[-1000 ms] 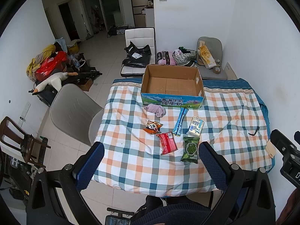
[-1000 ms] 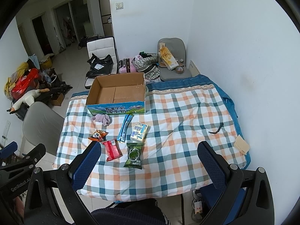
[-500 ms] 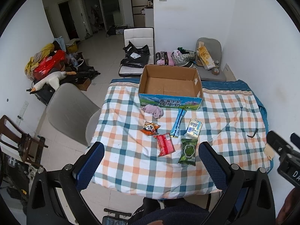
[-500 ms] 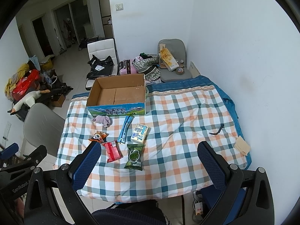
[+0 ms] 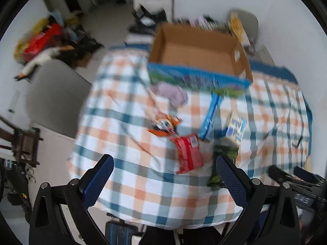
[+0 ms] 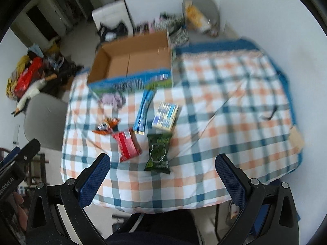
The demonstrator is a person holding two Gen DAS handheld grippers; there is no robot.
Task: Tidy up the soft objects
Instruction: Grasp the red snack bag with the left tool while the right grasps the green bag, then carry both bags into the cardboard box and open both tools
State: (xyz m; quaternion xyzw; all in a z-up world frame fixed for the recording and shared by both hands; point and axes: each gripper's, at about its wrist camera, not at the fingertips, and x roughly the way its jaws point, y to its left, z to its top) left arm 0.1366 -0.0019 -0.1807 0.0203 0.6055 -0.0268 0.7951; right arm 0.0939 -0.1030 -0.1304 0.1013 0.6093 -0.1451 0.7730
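Note:
An open cardboard box [image 5: 201, 55] [image 6: 132, 65] stands at the far side of a checked tablecloth [image 5: 130, 159] [image 6: 224, 126]. In front of it lie a lilac soft item [image 5: 172, 92] [image 6: 113, 100], an orange packet [image 5: 163, 124] [image 6: 106, 125], a red packet [image 5: 188, 153] [image 6: 127, 145], a green packet [image 5: 222, 163] [image 6: 158, 154], a blue stick pack [image 5: 210, 115] [image 6: 144, 109] and a small white-blue box [image 5: 235, 126] [image 6: 165, 115]. My left gripper [image 5: 163, 177] and right gripper [image 6: 162, 175] are both open and empty, above the near table edge. Both views are blurred.
A grey chair [image 5: 55, 98] [image 6: 43, 120] stands left of the table. Bags and clutter [image 5: 40, 38] [image 6: 26, 77] lie on the floor beyond it. A white wall [image 6: 265, 20] is on the right. A black strap [image 6: 271, 113] and a tan card [image 6: 296, 140] lie near the table's right edge.
Both grippers have moved forward and down toward the table, so the box and packets look much larger. Both stay open and empty. The views are now motion-blurred.

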